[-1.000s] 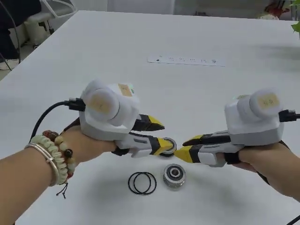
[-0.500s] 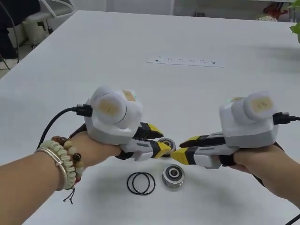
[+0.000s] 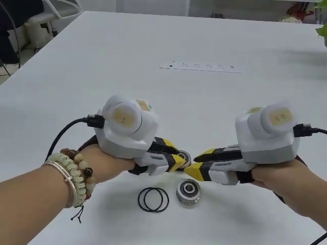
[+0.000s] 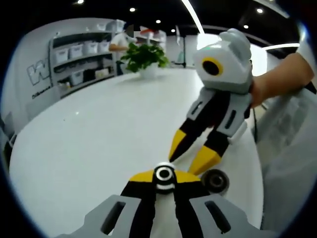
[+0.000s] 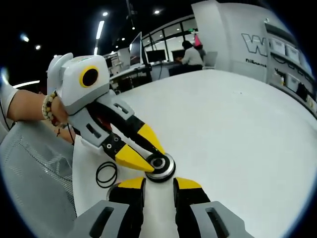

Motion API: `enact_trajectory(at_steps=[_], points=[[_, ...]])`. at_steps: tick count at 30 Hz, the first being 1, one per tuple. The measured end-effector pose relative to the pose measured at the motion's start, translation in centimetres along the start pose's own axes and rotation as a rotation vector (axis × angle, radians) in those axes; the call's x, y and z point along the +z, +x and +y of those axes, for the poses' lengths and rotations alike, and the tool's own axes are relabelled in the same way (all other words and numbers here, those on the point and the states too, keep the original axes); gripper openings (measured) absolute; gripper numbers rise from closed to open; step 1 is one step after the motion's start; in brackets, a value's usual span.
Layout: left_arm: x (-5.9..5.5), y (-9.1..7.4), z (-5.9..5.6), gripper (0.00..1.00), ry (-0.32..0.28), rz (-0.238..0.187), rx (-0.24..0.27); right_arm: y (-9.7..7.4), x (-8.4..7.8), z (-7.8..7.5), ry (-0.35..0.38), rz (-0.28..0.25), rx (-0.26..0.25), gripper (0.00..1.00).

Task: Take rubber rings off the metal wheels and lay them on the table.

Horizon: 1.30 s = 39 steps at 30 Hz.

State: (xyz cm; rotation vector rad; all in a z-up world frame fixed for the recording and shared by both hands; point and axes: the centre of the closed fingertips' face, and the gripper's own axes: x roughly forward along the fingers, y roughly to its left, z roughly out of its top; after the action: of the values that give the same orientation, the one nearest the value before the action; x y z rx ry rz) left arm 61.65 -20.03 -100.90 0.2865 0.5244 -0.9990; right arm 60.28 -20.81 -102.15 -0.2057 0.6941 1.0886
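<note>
The white, smooth counter (image 3: 153, 61) carries everything, and a flat white power strip (image 3: 201, 66) lies toward its far edge. Above the near part of the counter two white-bodied tongs with black jaws and yellow tips meet point to point. The left tongs (image 3: 176, 159) are clenched on a small round metal wheel (image 3: 183, 157), held up off the counter; in the left gripper view the wheel sits between the yellow tips as a shiny disc with a dark centre. The right tongs (image 3: 193, 164) stand parted, their tips just at that wheel; whether they touch it is unclear. A second wheel (image 3: 188, 192), silvery with a dark hub, lies flat toward the near edge. Just beside it lie two thin black rubber rings (image 3: 154, 199), overlapping.
</note>
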Motion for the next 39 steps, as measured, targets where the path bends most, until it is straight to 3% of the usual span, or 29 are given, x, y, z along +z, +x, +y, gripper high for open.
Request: enact_trajectory(at_steps=[6, 25, 27, 28, 30, 39], points=[[0.0, 0.1, -0.9, 0.14, 0.004, -0.001, -0.028, 0.2, -0.2, 0.1, -0.028, 0.008, 0.0, 0.22], [0.2, 0.0, -0.8, 0.14, 0.005, -0.016, -0.02, 0.1, -0.4, 0.3, -0.163, 0.033, -0.006, 0.17], [0.2, 0.0, -0.8, 0.14, 0.006, -0.017, -0.02, -0.2, -0.8, -0.4, -0.231, 0.065, -0.04, 0.09], [0.2, 0.0, -0.8, 0.14, 0.005, -0.017, -0.021, -0.3, -0.7, -0.5, -0.217, 0.054, -0.048, 0.02], [0.2, 0.0, -0.8, 0.14, 0.003, -0.018, -0.019, -0.4, -0.7, -0.5, -0.158, 0.045, -0.03, 0.02], [0.2, 0.1, -0.8, 0.14, 0.002, -0.019, -0.019, -0.3, -0.7, -0.7, -0.203, 0.059, -0.052, 0.0]])
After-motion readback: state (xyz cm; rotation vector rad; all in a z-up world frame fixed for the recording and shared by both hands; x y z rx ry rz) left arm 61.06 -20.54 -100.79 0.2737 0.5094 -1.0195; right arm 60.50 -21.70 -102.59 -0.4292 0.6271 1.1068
